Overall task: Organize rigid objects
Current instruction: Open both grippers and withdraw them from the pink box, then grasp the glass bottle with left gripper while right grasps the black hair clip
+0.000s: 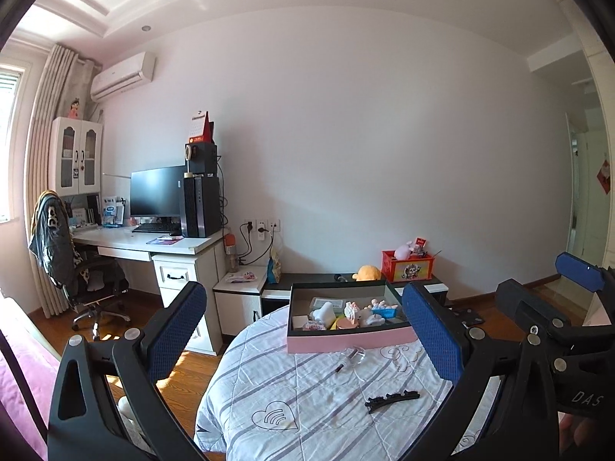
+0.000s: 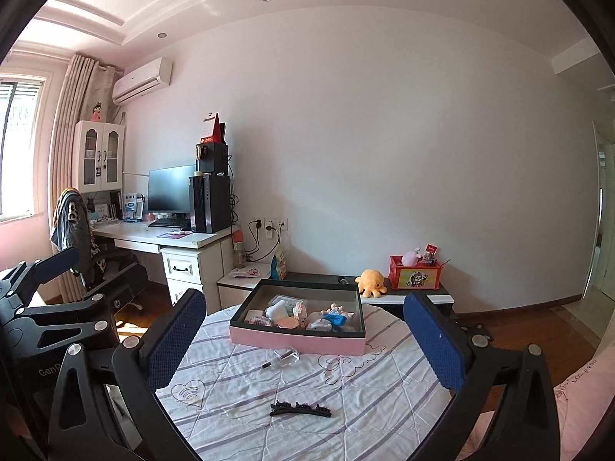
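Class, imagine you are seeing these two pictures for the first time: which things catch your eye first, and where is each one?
The shallow pink-sided box with a dark rim, full of small toys, stands out at the far side of the round table with a striped quilted cover. Nearer the camera, a black scalloped hair clip lies alone on the cover, with a small clear bottle just before the box. Both open hand-held grippers frame the scene, left and right.
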`<state>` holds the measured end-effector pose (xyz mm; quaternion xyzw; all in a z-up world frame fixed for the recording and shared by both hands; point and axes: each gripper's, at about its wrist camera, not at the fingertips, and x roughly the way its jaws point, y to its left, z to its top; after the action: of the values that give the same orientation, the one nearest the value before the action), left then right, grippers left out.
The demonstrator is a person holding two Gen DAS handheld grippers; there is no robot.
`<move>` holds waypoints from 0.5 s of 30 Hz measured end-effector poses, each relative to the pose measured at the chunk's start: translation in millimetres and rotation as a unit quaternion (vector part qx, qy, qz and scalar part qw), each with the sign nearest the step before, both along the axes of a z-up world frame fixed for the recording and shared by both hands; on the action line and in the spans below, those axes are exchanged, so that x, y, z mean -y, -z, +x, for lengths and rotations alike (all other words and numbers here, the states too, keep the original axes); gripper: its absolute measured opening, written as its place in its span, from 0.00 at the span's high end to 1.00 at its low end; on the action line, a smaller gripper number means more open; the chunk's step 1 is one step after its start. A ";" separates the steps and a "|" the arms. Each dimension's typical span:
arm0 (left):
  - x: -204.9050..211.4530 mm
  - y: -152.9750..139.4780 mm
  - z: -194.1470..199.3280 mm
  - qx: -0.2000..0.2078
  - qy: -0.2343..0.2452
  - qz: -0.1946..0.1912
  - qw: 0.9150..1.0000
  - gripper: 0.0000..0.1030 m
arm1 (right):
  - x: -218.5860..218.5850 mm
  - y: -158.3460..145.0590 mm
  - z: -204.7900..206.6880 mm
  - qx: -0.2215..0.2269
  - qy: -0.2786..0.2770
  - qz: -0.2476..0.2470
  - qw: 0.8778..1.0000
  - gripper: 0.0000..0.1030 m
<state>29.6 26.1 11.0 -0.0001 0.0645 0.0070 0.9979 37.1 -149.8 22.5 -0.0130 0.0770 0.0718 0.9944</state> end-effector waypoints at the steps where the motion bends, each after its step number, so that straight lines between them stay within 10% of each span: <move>1: 1.0 -1.4 -3.6 0.003 -0.001 0.001 1.000 0.00 | 0.3 -1.6 -3.9 0.003 0.001 0.000 1.000 0.00; 15: 5.1 -2.1 -11.1 0.005 -0.011 0.013 1.000 0.00 | 0.6 -2.2 -15.7 0.007 0.003 -0.001 1.000 0.00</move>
<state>18.4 21.0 13.1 0.0117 0.0593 0.0188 0.9980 21.4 -150.5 24.7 -0.0144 0.0701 0.0691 0.9950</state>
